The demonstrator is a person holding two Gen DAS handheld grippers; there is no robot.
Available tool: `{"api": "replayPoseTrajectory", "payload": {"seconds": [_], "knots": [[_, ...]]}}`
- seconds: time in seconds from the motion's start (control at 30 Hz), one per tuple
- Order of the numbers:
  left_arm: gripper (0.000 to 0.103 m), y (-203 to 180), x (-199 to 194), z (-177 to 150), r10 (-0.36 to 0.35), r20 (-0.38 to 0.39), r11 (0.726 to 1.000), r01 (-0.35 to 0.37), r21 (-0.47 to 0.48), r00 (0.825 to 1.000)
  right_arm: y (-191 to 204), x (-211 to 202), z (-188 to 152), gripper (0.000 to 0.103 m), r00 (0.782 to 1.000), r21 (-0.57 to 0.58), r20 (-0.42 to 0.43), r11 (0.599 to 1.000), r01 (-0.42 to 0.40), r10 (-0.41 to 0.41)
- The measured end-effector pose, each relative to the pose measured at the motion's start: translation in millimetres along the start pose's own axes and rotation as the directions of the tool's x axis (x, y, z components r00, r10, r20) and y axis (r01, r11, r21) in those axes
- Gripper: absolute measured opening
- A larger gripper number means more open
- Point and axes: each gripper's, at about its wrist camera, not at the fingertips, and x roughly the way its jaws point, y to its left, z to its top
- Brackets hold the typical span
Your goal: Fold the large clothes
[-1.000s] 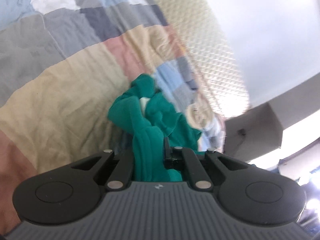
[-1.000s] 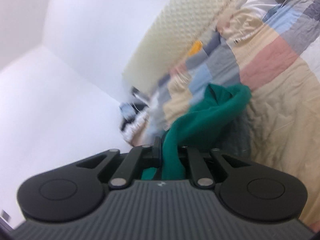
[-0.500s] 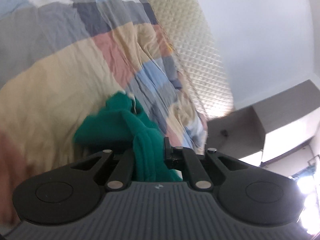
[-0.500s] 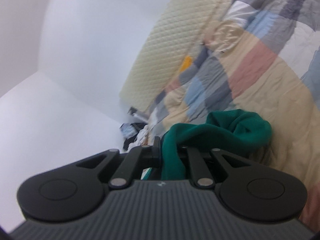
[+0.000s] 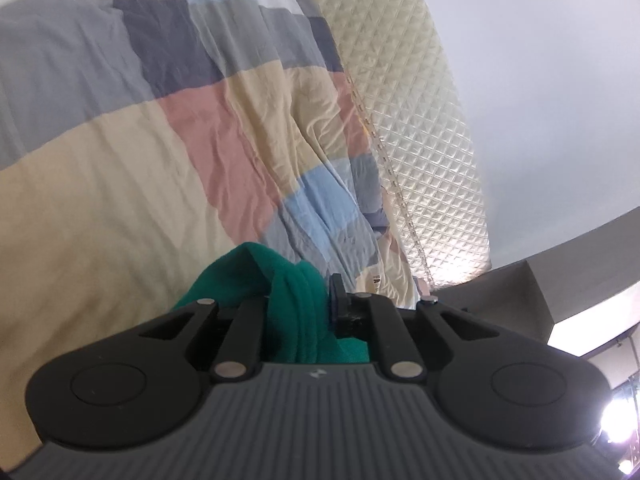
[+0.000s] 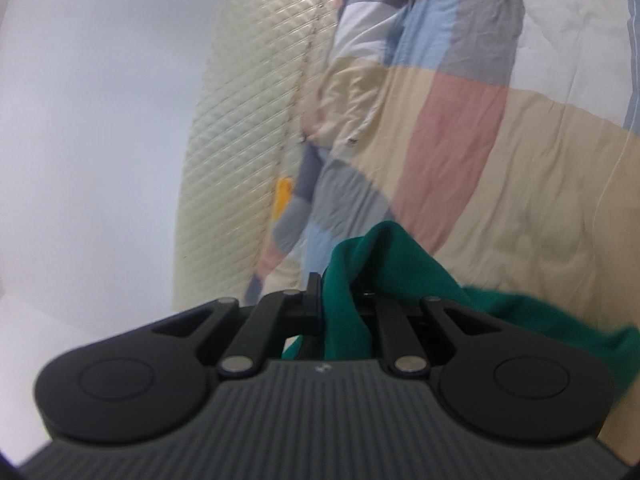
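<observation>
A green garment is bunched between the jaws of my left gripper. Those jaws are opening, and the thick fold still fills the gap between them. The cloth rises in a hump just ahead of the fingers, low over the patchwork quilt. In the right wrist view my right gripper is shut on another part of the same green garment. From there the cloth trails off to the right over the quilt. How the rest of the garment lies is hidden below both grippers.
A cream quilted headboard runs along the far side of the bed, also the headboard in the right view. A small yellow object sits against it. A grey box-like ledge and bright lights lie to the right.
Both grippers have swept across the bed toward the headboard and sunk closer to the quilt. The green bundle now hangs much shorter in front of each. The right view has rolled.
</observation>
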Motion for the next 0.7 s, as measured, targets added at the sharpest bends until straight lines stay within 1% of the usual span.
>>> {"api": "replayPoseTrajectory", "payload": {"seconds": [0.1, 0.2, 0.27, 0.37, 0.47, 0.57, 0.63, 0.7], "knots": [[0.014, 15.9, 33.0, 6.5, -0.004, 0.001, 0.999, 0.004, 0.033, 1.0, -23.2, 23.2, 3.4, 0.011, 1.0, 0.02, 0.001, 1.0, 0.013, -0.013], [0.016, 33.8, 64.1, 10.8, 0.023, -0.007, 0.998, -0.022, 0.059, 1.0, -46.2, 52.6, 8.7, 0.011, 0.998, 0.043, -0.008, 0.997, 0.063, -0.063], [0.016, 48.8, 82.3, 14.1, 0.046, -0.021, 0.997, -0.044, 0.066, 0.999, -59.8, 74.2, 11.3, 0.011, 0.995, 0.031, -0.019, 0.994, 0.102, -0.102], [0.018, 72.6, 104.5, 19.3, 0.066, -0.047, 0.997, -0.064, 0.051, 0.997, -83.6, 103.8, 8.4, 0.011, 0.989, 0.053, -0.042, 0.988, 0.147, -0.145], [0.018, 94.5, 123.4, 20.0, 0.071, -0.073, 0.997, -0.071, 0.0, 0.995, -105.3, 127.4, 6.0, 0.011, 0.986, 0.113, -0.068, 0.981, 0.156, -0.149], [0.018, 98.0, 129.6, 15.0, 0.087, -0.076, 0.996, -0.086, 0.019, 0.993, -111.7, 139.8, 6.0, 0.011, 0.985, 0.103, -0.081, 0.982, 0.161, -0.153], [0.018, 94.0, 127.9, 11.5, 0.109, -0.061, 0.994, -0.107, 0.038, 0.992, -114.5, 138.5, 6.9, 0.011, 0.986, 0.119, -0.085, 0.982, 0.15, -0.14], [0.018, 84.6, 123.1, 7.5, 0.134, -0.039, 0.988, -0.131, 0.083, 0.99, -115.0, 136.1, 7.7, 0.011, 0.989, 0.122, -0.085, 0.983, 0.135, -0.125]]}}
